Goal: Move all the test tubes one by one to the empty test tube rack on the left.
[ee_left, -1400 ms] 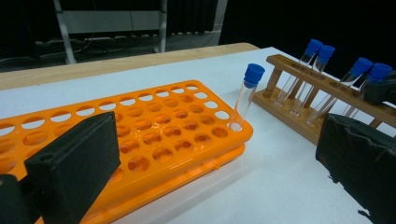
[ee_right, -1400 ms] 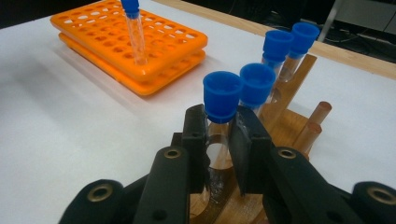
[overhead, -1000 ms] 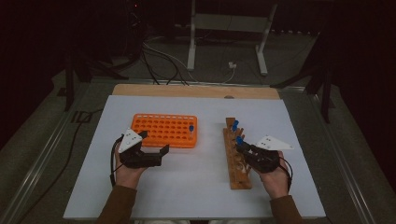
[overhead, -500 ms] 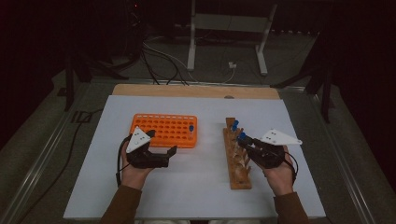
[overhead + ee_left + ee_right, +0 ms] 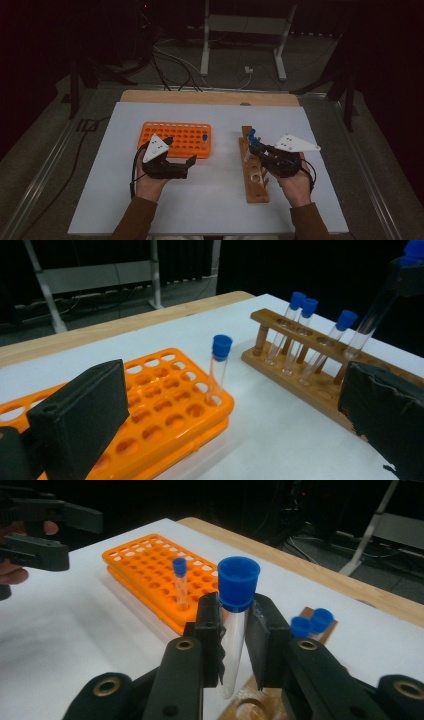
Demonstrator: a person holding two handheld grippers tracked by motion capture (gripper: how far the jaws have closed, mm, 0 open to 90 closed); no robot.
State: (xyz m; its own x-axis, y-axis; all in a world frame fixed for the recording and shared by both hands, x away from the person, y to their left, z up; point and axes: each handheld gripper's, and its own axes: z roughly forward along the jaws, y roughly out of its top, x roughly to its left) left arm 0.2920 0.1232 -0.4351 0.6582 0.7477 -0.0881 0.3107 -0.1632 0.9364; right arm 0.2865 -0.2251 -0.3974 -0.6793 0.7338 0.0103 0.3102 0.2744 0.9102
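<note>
While the right gripper [image 5: 234, 642] clamps it, the test tube [image 5: 234, 645] looks clear with a blue cap. The left gripper [image 5: 186, 161] has its jaws wide apart.

Clear blue-capped test tube [image 5: 235, 630] — near-upright, clamped just above the wooden rack [image 5: 250, 705].

The room is dark beyond a white table [image 5: 210, 200] with a wooden far edge [image 5: 210, 97]. Behind it, a grey metal stand [image 5: 243, 30] rises from the grey floor [image 5: 50, 150], where black cables [image 5: 165, 65] trail (one white).
</note>
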